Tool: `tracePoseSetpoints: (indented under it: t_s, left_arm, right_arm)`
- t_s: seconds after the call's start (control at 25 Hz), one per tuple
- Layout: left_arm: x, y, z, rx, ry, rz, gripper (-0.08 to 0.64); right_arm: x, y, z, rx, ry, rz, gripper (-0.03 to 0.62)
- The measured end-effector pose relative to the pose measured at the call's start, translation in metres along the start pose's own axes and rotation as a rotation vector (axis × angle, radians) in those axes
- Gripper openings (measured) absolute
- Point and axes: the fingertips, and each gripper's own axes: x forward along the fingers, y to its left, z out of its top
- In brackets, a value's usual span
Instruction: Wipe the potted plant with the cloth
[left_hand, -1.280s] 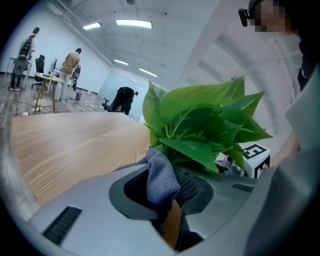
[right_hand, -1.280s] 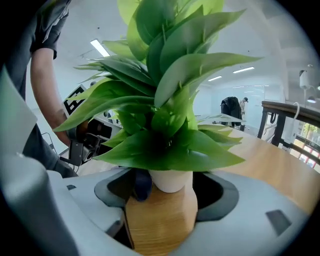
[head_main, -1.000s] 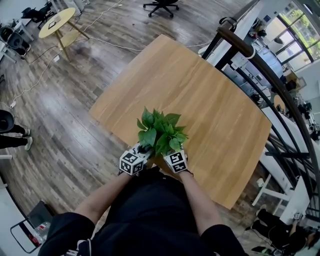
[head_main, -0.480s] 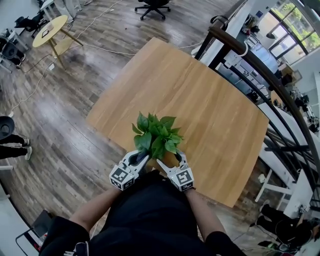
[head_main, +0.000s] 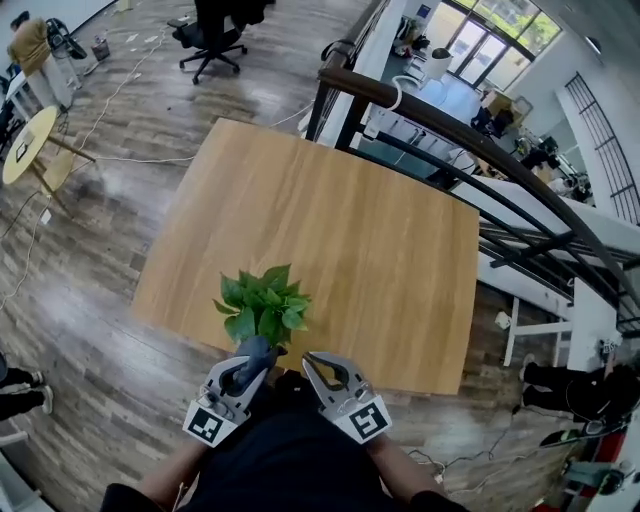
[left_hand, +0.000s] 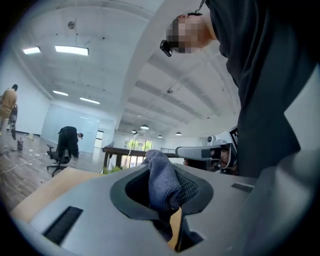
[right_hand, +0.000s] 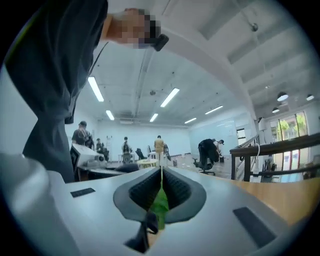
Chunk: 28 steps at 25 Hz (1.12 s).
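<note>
Two grippers hang near the potted plant, which sits on the tabletop just ahead of the fingers. The left gripper squeezes the grey cloth. The right gripper has just pinched shut on what looks like a green leaf. The cloth is off the leaves, so I think the wiping is still to do.

Table: pale wood, smooth, satin, fine grain. Floor round table: darker wood planks, slight sheen. Plant at table's near edge: waxy, glossy leaves. Cloth: grey knit fabric, rough weave, matt. Left gripper & right gripper, just off table's near edge: grey matt plastic, black ribbed pads. Rail beyond table's far edge: dark, smooth, semi-gloss.
</note>
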Motion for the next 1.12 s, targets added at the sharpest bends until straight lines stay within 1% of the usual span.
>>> tracePoseSetpoints:
  t_s: [0.04, 0.08, 0.12, 0.2, 0.28, 0.36, 0.4, 0.52, 0.6, 0.68, 0.72, 0.84, 0.88, 0.96, 1.12]
  left_arm:
    - [0.004, -0.001, 0.013, 0.013, -0.024, -0.026, 0.087]
    - [0.008, -0.001, 0.027, 0.016, -0.048, -0.047, 0.087]
    - [0.011, 0.0, 0.038, 0.011, -0.065, -0.064, 0.087]
    - [0.017, 0.002, 0.056, -0.011, -0.08, -0.079, 0.087]
    - [0.017, 0.007, 0.065, -0.046, -0.075, -0.07, 0.087]
    - [0.016, 0.01, 0.071, -0.078, -0.071, -0.069, 0.087]
    - [0.016, 0.009, 0.074, -0.087, -0.074, -0.083, 0.087]
    - [0.013, 0.0, 0.078, -0.077, -0.069, -0.137, 0.087]
    - [0.009, -0.002, 0.078, -0.075, -0.059, -0.147, 0.087]
    - [0.007, 0.001, 0.077, -0.079, -0.058, -0.142, 0.087]
    - [0.006, 0.003, 0.076, -0.071, -0.058, -0.137, 0.087]
    - [0.001, 0.014, 0.074, -0.007, -0.071, -0.086, 0.087]
    - [-0.001, 0.017, 0.074, 0.002, -0.076, -0.069, 0.086]
    - [-0.005, 0.022, 0.074, -0.019, -0.088, -0.064, 0.086]
    - [-0.015, 0.023, 0.07, -0.043, -0.097, -0.085, 0.086]
  right_arm:
    - [-0.003, 0.0, 0.013, 0.045, -0.035, -0.024, 0.023]
    - [-0.005, -0.002, 0.027, 0.069, -0.068, -0.058, 0.023]
    - [-0.006, -0.005, 0.039, 0.062, -0.09, -0.104, 0.023]
    - [-0.007, -0.011, 0.058, -0.011, -0.105, -0.203, 0.023]
    - [-0.006, -0.011, 0.069, -0.073, -0.11, -0.258, 0.023]
    - [-0.003, -0.009, 0.075, -0.106, -0.103, -0.277, 0.023]
    - [0.0, -0.008, 0.077, -0.118, -0.096, -0.285, 0.023]
    - [0.007, -0.002, 0.081, -0.135, -0.075, -0.313, 0.02]
    - [0.01, 0.003, 0.08, -0.113, -0.067, -0.33, 0.018]
    - [0.009, 0.004, 0.08, -0.096, -0.073, -0.357, 0.018]
    - [0.008, 0.005, 0.081, -0.104, -0.083, -0.373, 0.018]
    - [0.01, 0.008, 0.08, -0.164, -0.102, -0.408, 0.018]
    - [0.011, 0.01, 0.077, -0.161, -0.102, -0.414, 0.018]
    - [0.015, 0.016, 0.073, -0.139, -0.102, -0.417, 0.018]
    - [0.024, 0.034, 0.071, -0.16, -0.101, -0.407, 0.018]
